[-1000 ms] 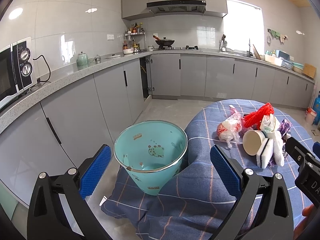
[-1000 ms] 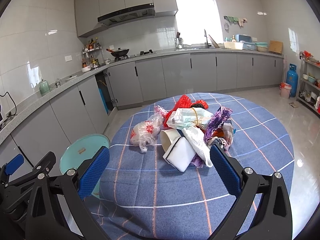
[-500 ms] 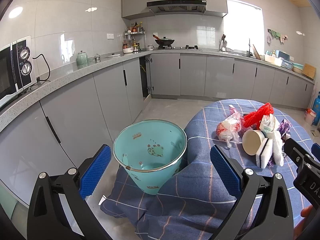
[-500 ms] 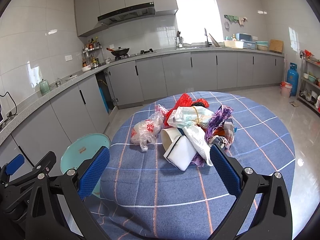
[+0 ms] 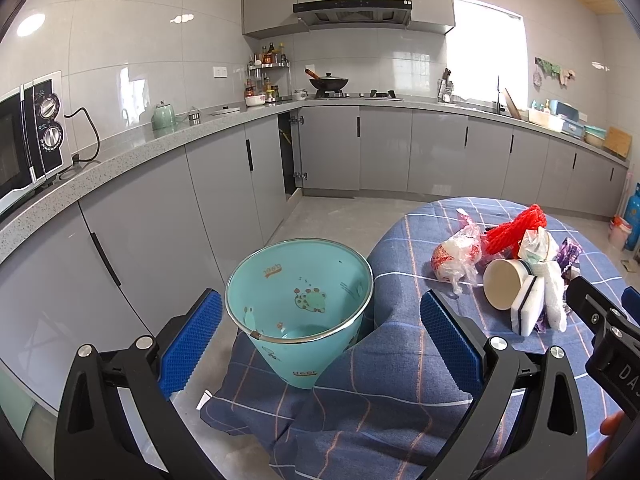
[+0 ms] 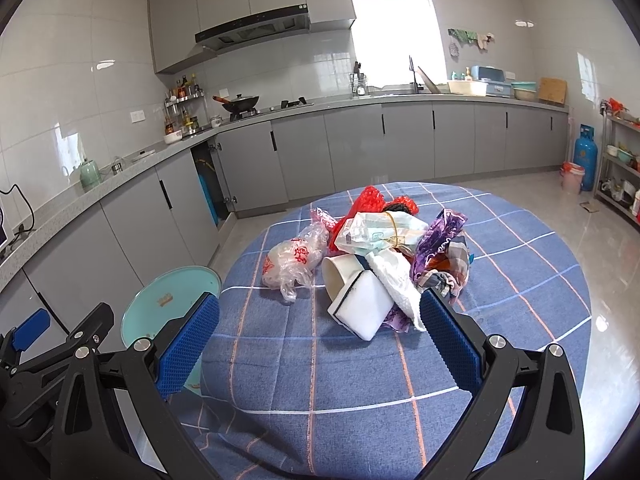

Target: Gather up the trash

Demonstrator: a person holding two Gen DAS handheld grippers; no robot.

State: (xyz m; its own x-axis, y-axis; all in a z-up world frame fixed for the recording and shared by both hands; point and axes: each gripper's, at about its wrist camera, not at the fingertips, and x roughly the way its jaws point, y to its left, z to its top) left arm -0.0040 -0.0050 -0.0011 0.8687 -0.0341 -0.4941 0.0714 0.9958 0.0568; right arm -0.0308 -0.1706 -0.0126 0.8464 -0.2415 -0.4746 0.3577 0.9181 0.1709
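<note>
A pile of trash sits on the round table with a blue checked cloth (image 6: 360, 360): a clear plastic bag (image 6: 294, 260), a paper cup (image 6: 340, 274), a white sponge (image 6: 362, 306), red netting (image 6: 366, 200), a bundled white bag (image 6: 380, 232) and a purple wrapper (image 6: 438, 236). A teal bin (image 5: 298, 304) stands on the floor against the table's left edge. My left gripper (image 5: 320, 332) is open and empty, hovering in front of the bin. My right gripper (image 6: 320, 334) is open and empty, just short of the sponge. The pile also shows in the left wrist view (image 5: 516, 272).
Grey kitchen cabinets (image 5: 224, 184) and a counter run along the left and back walls, with a microwave (image 5: 28, 136) at the left. A blue gas cylinder (image 6: 586, 156) and a shelf rack (image 6: 622, 176) stand at the far right. The right gripper's body (image 5: 608, 336) shows at right in the left wrist view.
Both grippers have drifted slightly; the right one has edged a little closer to the trash pile. Nothing was taken hold of.
</note>
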